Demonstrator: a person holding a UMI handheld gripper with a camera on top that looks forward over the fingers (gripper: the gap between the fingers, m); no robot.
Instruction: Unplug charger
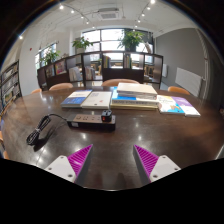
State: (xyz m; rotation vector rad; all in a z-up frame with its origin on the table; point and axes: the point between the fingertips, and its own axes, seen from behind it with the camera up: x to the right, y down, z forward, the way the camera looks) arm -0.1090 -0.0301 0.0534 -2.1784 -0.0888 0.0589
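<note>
The claw (114, 160) stands wide open with nothing between its purple pads (80, 157). Just ahead and a little left lies a black power strip (92, 119) on the dark table (150, 130), a dark charger (107, 116) plugged in at its right end. Its black cable (42, 131) trails off to the left, and books (134, 96) lie beyond it.

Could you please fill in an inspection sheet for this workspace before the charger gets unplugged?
Surface: dark table, bare just ahead of the fingers.
Job's things: power strip beyond the fingers, with a dark plug or charger on it; too small to tell which.
Clutter: books and papers in flat stacks behind the strip.
Claw: open, holding nothing, purple pads facing each other.
Cables: black cable looping from the strip's end across the table.
Surroundings: chairs behind the table, shelving with plants on top, windows behind.
</note>
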